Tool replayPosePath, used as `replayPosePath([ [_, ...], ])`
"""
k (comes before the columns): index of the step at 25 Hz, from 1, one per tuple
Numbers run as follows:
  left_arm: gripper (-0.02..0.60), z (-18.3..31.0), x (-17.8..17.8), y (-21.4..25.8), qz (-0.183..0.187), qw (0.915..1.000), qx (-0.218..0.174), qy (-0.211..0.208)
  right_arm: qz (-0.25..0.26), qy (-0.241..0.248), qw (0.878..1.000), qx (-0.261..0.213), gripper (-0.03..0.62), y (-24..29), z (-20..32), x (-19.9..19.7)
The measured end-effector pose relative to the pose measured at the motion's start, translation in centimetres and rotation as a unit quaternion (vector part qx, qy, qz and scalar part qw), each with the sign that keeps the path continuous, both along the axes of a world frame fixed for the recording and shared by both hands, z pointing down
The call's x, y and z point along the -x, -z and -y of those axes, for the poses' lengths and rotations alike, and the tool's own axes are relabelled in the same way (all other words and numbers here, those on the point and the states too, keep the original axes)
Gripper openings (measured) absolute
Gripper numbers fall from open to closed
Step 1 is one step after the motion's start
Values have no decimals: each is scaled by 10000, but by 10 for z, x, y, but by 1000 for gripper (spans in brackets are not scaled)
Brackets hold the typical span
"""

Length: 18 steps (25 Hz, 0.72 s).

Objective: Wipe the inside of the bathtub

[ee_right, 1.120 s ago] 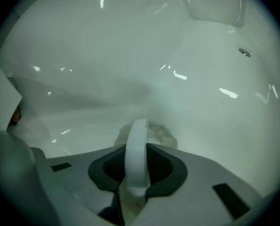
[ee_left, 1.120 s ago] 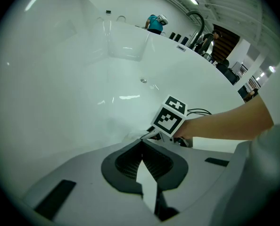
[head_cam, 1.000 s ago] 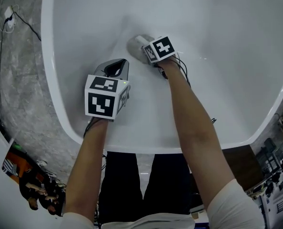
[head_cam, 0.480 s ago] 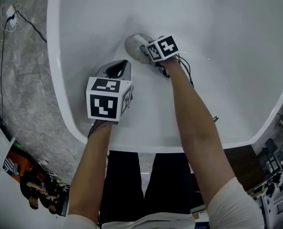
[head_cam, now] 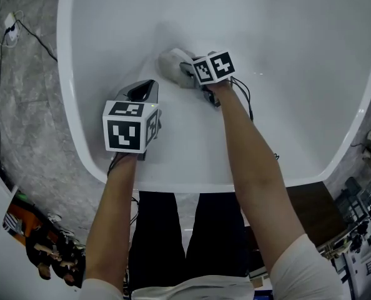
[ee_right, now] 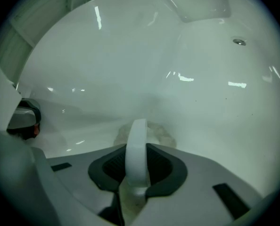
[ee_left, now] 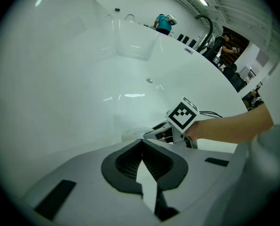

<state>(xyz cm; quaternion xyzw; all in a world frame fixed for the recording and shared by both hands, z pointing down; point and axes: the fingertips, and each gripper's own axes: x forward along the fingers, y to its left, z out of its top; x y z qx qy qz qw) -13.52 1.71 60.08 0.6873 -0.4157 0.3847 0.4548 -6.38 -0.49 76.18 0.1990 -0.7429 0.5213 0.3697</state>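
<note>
Head view: your right gripper (head_cam: 187, 74) sets a scrubber (head_cam: 168, 62) against the tub (head_cam: 70, 124) inner wall, nr the near-left curve. Left gripper (head_cam: 140, 90) sits just beside it; contact w/ tub unclear.

Left gripper view: jaws shut tip to tip, nothing btwn.

Right gripper view: jaws clamped on the scrubber's white handle (ee_right: 136, 142), pad (ee_right: 158, 132) flat on the wall.

No wet/clean boundary shows, so progress is hard to gauge. Prob mid-wipe, w/ far end and right side left to do.
</note>
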Motion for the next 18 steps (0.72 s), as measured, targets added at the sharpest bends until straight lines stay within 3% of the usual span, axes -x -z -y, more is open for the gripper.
replayPosePath([
  [18,12,5,-38,49,-233,9995,-73,-187,90,-558,9974,-454,97,96,-1,-58],
])
